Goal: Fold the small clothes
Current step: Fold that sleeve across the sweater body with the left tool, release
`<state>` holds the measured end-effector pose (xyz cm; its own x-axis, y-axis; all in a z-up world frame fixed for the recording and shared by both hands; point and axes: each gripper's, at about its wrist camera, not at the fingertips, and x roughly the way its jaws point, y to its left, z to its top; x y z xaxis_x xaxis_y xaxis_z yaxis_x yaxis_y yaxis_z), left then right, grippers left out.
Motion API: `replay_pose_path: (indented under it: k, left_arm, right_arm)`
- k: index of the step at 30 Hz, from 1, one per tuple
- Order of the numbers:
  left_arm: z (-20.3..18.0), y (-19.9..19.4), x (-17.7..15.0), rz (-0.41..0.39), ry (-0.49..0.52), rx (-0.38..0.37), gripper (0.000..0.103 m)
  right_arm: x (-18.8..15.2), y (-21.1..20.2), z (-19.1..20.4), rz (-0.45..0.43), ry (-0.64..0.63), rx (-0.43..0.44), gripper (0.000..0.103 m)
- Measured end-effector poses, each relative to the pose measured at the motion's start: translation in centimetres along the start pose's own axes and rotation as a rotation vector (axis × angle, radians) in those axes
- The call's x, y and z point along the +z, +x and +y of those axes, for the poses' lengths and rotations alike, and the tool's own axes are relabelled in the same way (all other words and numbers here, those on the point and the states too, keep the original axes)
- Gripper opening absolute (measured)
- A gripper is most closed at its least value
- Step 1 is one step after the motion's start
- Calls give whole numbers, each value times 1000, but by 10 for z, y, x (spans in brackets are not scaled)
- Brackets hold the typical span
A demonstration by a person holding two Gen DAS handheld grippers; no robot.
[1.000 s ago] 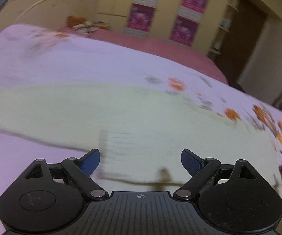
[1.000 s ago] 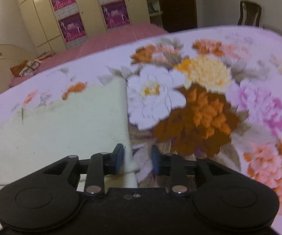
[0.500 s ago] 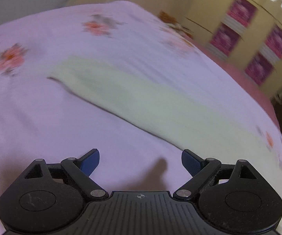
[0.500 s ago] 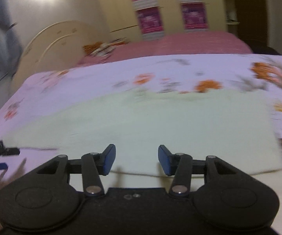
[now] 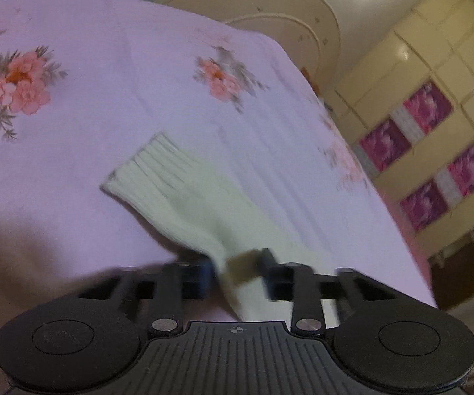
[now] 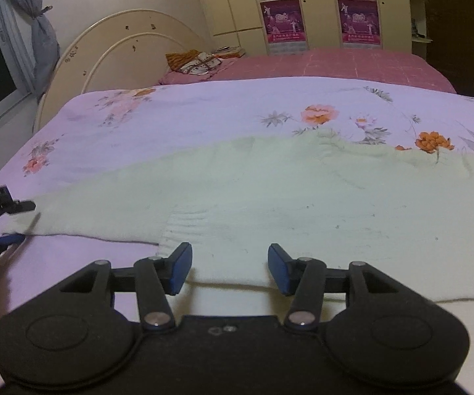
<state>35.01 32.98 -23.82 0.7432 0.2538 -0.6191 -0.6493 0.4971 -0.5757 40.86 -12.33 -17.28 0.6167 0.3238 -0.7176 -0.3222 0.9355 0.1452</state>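
The bed [image 6: 204, 121] wears a smooth lilac floral cover. Across its near edge lies the pale green knit sweater [image 6: 302, 191], soft, light and limp, likely to sag and stretch when lifted; the ribbed cuff [image 5: 151, 168] gives firmer purchase. The left hand-held gripper [image 5: 237, 273], jaws just closing, pinches the sleeve [image 5: 190, 210]. The right hand-held gripper [image 6: 229, 268], jaws just widening, hangs released over the hem.
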Motion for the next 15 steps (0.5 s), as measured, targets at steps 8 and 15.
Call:
replay_pose_path:
  k: [8, 15]
  left_arm:
    - [-5, 11, 8, -41, -34, -54, 9]
    - [-97, -28, -7, -80, 248, -278, 8]
  right_arm:
    - [4, 9, 3, -22, 2, -52, 51]
    - [-5, 30, 5, 31, -58, -85, 62]
